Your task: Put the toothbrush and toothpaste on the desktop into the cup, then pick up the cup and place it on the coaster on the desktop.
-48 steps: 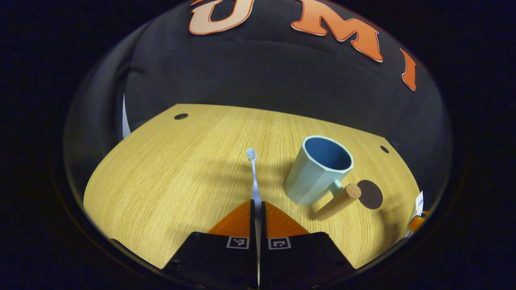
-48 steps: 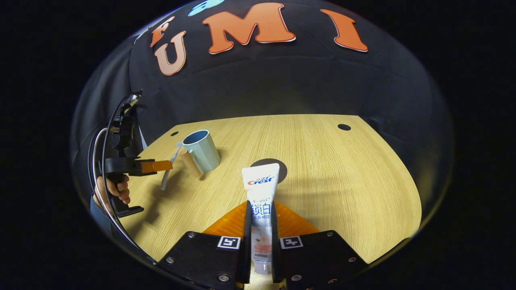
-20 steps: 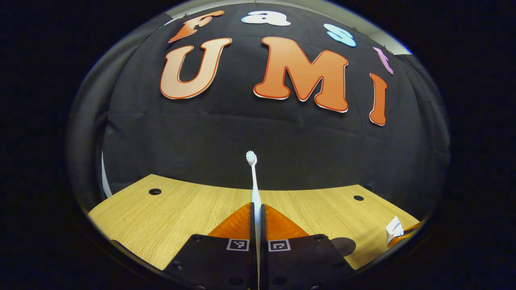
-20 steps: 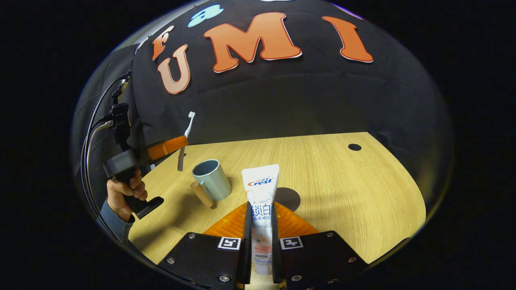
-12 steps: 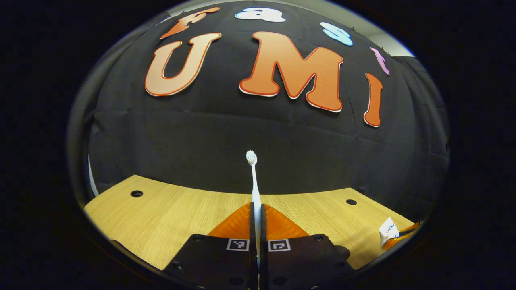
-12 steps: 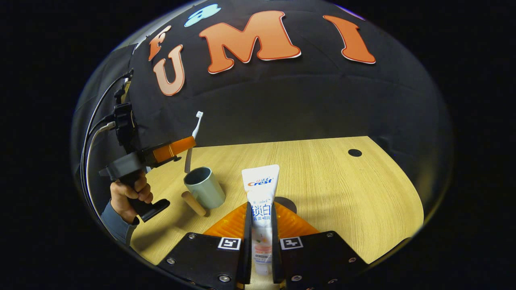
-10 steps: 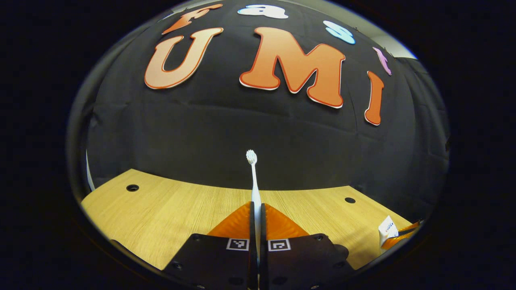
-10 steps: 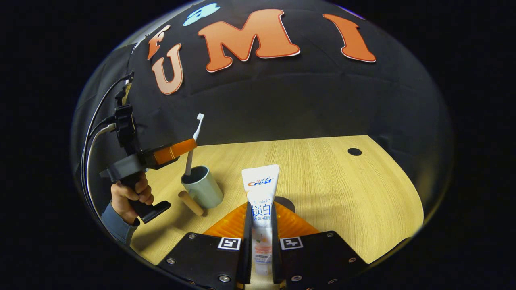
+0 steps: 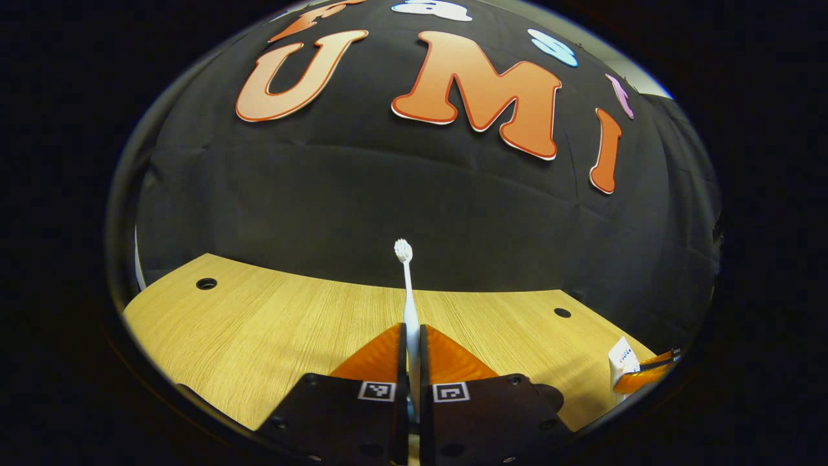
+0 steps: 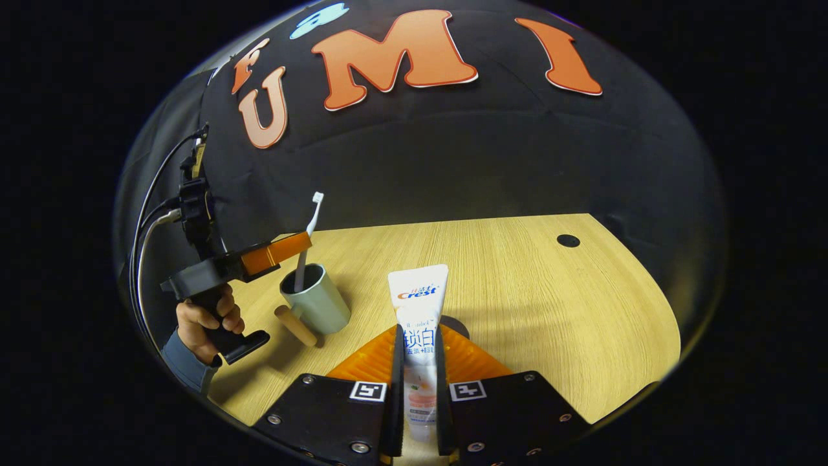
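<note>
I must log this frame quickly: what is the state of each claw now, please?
Left claw: closed on the toothbrush, lower end in the cup.
Right claw: closed on the toothpaste tube.

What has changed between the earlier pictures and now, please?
The left tool lifted the toothbrush off the desktop, turned it upright and lowered its handle end into the cup; it is still gripped. The right tool stayed shut on the toothpaste. The cup still stands off the coaster.
</note>
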`<state>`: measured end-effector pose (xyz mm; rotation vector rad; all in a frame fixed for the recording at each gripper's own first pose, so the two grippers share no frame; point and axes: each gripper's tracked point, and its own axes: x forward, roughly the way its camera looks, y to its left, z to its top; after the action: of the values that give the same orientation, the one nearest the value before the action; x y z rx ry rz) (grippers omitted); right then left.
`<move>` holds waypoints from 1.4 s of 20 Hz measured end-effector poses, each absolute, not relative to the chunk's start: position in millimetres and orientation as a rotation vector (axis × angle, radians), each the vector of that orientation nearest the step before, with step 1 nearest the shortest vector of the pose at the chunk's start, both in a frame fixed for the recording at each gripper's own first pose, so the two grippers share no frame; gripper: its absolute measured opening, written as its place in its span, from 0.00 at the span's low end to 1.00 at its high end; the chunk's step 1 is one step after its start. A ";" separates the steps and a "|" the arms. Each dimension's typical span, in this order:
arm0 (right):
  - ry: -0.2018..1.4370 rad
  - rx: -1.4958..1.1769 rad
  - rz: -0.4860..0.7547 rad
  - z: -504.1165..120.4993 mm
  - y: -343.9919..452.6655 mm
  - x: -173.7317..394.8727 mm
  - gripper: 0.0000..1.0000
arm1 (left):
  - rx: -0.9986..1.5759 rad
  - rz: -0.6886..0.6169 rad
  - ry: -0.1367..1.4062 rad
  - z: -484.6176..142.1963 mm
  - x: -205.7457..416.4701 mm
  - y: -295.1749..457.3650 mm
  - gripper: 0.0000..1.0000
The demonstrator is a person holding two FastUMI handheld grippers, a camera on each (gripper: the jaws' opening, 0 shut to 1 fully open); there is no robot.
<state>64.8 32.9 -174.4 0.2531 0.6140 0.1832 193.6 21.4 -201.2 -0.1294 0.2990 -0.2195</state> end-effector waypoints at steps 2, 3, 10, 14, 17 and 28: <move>0.614 0.254 0.181 -173.6 32.2 65.0 0.21 | -0.128 -0.238 0.289 -200.3 190.2 18.4 0.11; 0.611 0.255 0.180 -172.7 32.0 65.1 0.21 | -0.117 -0.237 0.283 -198.1 188.0 19.1 0.29; 0.579 0.249 0.181 -161.6 30.4 69.0 0.21 | -0.098 -0.248 0.251 -190.0 169.9 23.9 0.67; 0.550 0.248 0.197 -145.9 44.1 78.6 0.21 | -0.048 -0.257 0.258 -188.5 150.3 28.7 0.94; 0.516 0.255 0.214 -132.8 54.9 86.7 0.21 | -0.042 -0.247 0.248 -181.5 138.2 39.4 0.96; 0.309 0.304 0.309 -58.1 111.4 135.7 0.21 | -0.034 -0.225 0.287 -186.8 106.1 66.9 0.98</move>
<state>135.7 111.4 -58.1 0.3037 0.3092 0.3090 106.1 66.9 -186.8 -0.0336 0.2871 -0.2248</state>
